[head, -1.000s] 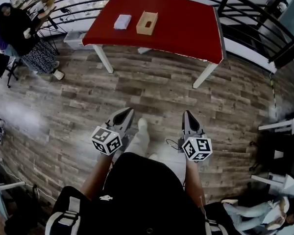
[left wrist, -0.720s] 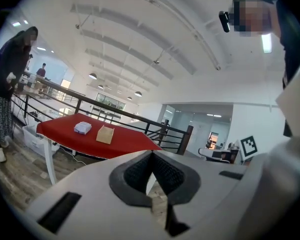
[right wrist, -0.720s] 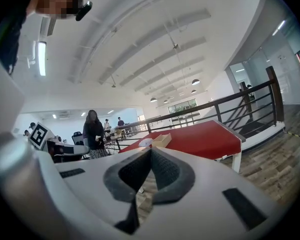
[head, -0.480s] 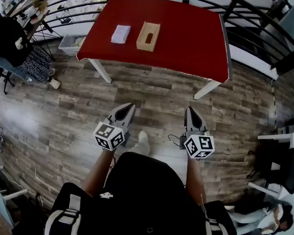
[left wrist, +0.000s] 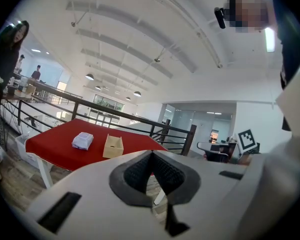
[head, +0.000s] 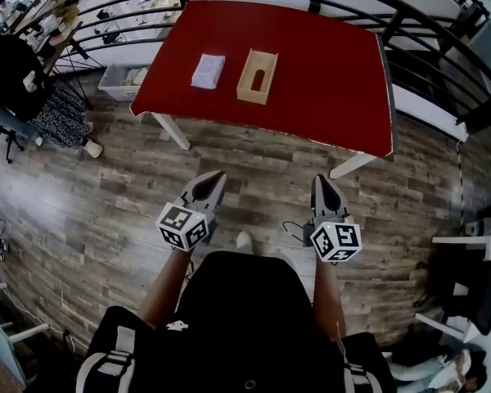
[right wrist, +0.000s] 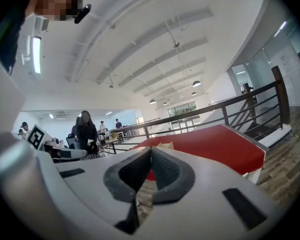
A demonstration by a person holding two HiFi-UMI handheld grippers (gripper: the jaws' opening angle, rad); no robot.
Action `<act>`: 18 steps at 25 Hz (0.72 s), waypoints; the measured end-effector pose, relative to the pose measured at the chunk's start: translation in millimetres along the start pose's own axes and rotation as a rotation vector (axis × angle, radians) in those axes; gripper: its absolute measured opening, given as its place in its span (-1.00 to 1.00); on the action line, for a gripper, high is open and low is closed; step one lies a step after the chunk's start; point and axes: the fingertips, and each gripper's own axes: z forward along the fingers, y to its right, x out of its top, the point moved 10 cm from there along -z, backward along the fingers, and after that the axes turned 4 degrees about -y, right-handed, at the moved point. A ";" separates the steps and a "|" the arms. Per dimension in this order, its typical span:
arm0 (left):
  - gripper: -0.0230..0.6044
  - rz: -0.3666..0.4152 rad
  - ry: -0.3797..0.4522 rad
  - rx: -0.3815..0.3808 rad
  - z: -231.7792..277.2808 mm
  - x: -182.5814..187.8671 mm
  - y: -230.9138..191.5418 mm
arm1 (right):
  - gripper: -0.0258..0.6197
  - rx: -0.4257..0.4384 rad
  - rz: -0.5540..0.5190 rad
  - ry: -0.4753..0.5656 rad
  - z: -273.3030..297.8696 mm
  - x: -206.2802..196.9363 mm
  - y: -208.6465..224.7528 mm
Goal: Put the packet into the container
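Red-topped, the rectangular table is carrying the soft white packet, which is lying just beside the open-topped light wooden container, not touching it. We are holding the left gripper and the right gripper over the grey wood-plank floor, short of the table, with both 2 pairs of jaws clenched together on nothing.

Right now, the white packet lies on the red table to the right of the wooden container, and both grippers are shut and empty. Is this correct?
Not quite: the head view shows the white packet to the left of the wooden container, not the right. The rest holds: it lies on the red table, and the left gripper and right gripper are shut and empty.
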 end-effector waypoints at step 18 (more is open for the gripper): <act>-0.91 -0.024 -0.022 0.008 106.2 28.6 -69.7 | -0.86 0.032 0.008 -0.044 131.3 17.2 51.4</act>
